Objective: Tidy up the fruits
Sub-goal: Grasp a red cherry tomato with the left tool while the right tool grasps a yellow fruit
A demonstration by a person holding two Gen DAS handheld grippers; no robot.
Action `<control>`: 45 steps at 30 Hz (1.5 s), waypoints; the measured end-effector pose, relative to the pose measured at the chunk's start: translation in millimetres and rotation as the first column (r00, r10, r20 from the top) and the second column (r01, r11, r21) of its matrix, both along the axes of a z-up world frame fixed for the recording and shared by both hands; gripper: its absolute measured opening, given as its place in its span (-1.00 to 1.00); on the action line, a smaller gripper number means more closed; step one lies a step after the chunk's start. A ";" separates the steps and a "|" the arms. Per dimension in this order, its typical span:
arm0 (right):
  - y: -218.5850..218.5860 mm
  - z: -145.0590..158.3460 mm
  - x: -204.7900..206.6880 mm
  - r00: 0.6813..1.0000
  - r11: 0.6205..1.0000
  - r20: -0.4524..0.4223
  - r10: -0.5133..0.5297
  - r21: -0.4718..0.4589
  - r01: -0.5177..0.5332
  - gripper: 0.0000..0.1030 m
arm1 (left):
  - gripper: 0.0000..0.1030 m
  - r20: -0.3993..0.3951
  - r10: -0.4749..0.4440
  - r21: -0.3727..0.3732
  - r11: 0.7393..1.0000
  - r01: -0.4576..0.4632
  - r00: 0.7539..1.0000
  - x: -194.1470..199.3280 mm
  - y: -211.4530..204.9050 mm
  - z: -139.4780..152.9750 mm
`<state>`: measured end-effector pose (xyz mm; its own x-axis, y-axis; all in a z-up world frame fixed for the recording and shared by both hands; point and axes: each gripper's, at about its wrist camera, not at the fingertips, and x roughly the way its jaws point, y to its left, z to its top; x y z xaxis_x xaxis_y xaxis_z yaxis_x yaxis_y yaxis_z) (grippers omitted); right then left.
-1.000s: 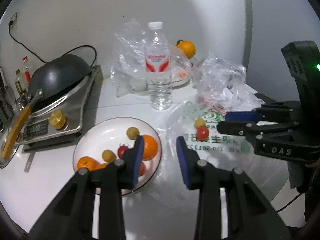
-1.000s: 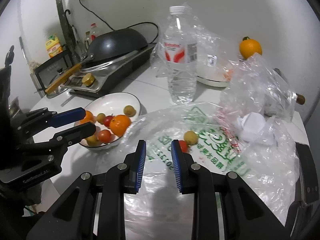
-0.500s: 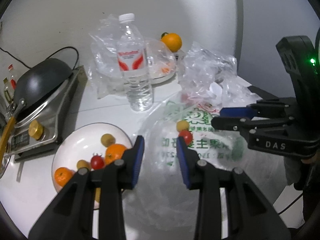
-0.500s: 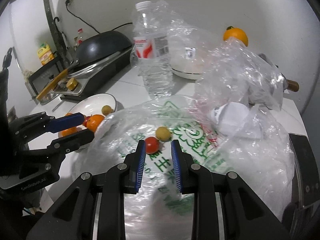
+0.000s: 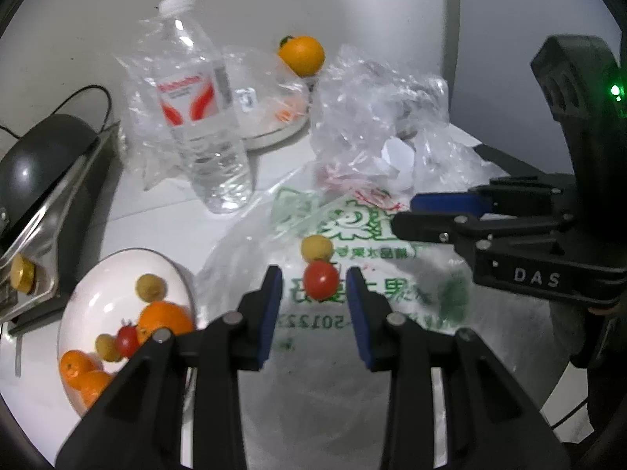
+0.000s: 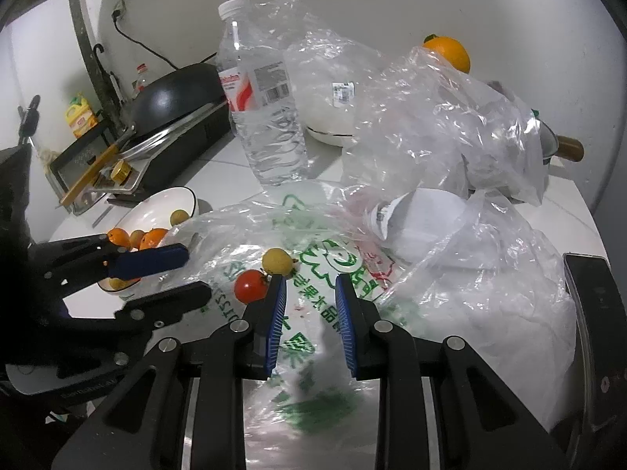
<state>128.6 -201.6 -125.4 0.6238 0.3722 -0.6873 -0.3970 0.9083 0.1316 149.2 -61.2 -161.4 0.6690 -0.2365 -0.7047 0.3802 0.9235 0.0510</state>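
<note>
A red cherry tomato and a small yellow fruit lie on a flat printed plastic bag. My left gripper is open, its blue pads on either side of the tomato, not touching it. A white plate at the left holds oranges, small yellow fruits and a cherry tomato. My right gripper is open and empty above the bag, just right of the tomato and yellow fruit. An orange sits at the back.
A water bottle stands behind the bag. Crumpled clear bags lie at the back right. A dark wok on a stove is at the left. A covered white dish sits behind the bottle.
My left gripper has moved right from over the plate to the tomato on the bag. My right gripper has moved forward and right, so the tomato now sits left of its fingers.
</note>
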 end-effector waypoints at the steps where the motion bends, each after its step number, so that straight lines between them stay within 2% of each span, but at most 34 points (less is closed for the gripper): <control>1: -1.1 -1.1 0.4 1.000 1.000 -0.002 0.001 0.001 -0.001 -0.46 | -0.31 -0.011 -0.006 0.001 1.000 0.006 1.000 3.3 -3.0 -2.8; 19: -5.1 -11.4 12.1 0.999 1.000 -0.032 -0.010 0.010 0.010 -0.46 | -0.31 -0.122 -0.016 0.027 0.999 0.020 0.992 36.9 -12.4 -36.3; 25: 0.8 -12.4 16.5 0.999 1.000 -0.036 -0.013 -0.004 0.013 -0.46 | -0.31 -0.136 -0.013 0.053 0.998 0.020 0.991 41.6 -9.5 -44.2; 30: 11.7 -13.3 22.1 0.999 1.000 -0.044 0.002 -0.023 -0.003 -0.46 | -0.38 -0.127 -0.030 0.024 0.999 0.033 0.991 41.2 -4.6 -43.1; 40: 40.5 -24.5 40.4 0.994 0.998 -0.089 0.056 -0.025 -0.059 -0.46 | -0.40 -0.034 -0.061 -0.002 0.998 0.061 0.998 26.1 7.3 -22.3; 45: 42.8 -20.9 44.9 0.995 0.998 -0.083 0.053 -0.024 -0.056 -0.46 | -0.40 -0.069 -0.067 -0.013 0.998 0.067 0.995 29.4 8.8 -27.6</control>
<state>173.5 -158.8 -146.3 0.5441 0.3855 -0.7453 -0.4348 0.8892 0.1425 178.6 -52.4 -189.0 0.6013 -0.2869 -0.7458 0.4435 0.8962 0.0128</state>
